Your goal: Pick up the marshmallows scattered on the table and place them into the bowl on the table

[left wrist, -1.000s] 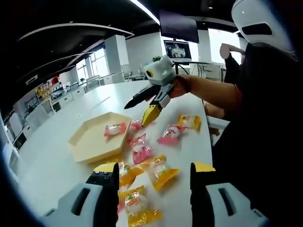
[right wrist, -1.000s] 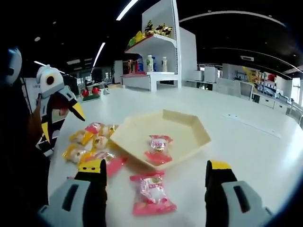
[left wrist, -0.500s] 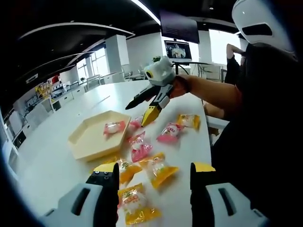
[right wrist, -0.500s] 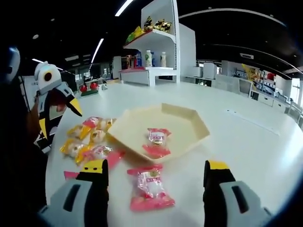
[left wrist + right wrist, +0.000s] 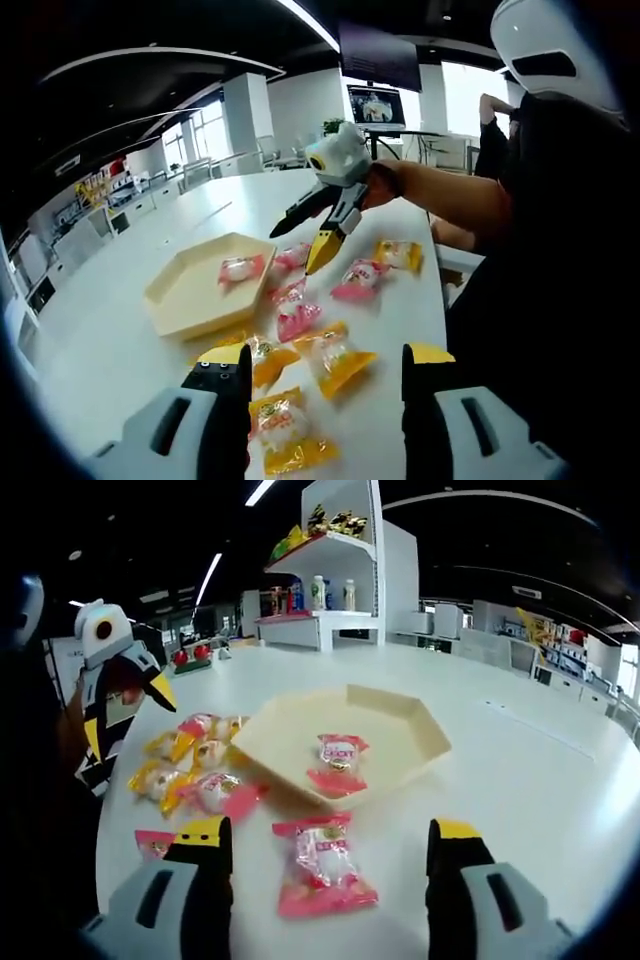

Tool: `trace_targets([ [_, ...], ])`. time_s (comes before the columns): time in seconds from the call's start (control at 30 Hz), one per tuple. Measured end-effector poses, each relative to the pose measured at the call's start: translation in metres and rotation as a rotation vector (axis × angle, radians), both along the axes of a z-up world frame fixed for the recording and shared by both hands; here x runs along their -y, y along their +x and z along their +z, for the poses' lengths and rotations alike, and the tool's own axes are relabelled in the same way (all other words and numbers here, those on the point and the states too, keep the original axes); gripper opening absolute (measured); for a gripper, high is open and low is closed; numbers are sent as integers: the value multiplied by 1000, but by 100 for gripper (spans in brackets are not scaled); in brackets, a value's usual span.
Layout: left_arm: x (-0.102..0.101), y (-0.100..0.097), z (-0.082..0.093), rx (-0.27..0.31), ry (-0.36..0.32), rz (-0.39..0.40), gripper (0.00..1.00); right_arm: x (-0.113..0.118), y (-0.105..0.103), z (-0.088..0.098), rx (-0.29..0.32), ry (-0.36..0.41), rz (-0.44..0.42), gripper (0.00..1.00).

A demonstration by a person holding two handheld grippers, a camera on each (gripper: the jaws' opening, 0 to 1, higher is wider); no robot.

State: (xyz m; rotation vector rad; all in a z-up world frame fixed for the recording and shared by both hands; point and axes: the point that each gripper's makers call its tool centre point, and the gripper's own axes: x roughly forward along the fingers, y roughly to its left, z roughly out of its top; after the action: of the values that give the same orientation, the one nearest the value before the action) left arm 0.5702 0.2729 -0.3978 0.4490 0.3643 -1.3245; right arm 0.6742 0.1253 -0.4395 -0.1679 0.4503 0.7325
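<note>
Since the earlier frames, the right gripper [image 5: 318, 240] has dropped lower and nearer the pink-wrapped marshmallow [image 5: 325, 868] lying just before the cream hexagonal plastic bowl [image 5: 400, 742]; judged, a pick is imminent. Its jaws stand wide apart, holding nothing, angled down from an outstretched forearm. The left gripper [image 5: 325, 372] hovers, jaws wide and empty, over yellow-wrapped marshmallows [image 5: 340, 357]. One pink packet [image 5: 338, 752] sits in the bowl.

Cream hexagonal bowl [image 5: 400, 742] on a white table [image 5: 520, 780], holding one pink-wrapped marshmallow [image 5: 338, 752]. Near it, a pink packet [image 5: 325, 872]; to the left, yellow-orange packets [image 5: 165, 780] (wrappers part clear). Grippers: grey bodies, black jaws, yellow tips.
</note>
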Motion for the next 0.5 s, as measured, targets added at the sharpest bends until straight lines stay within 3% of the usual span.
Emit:
trace_targets([
  [0.5,0,-3,0,3,4,-8,61,-1,-6,-6,-10,-18,21,72],
])
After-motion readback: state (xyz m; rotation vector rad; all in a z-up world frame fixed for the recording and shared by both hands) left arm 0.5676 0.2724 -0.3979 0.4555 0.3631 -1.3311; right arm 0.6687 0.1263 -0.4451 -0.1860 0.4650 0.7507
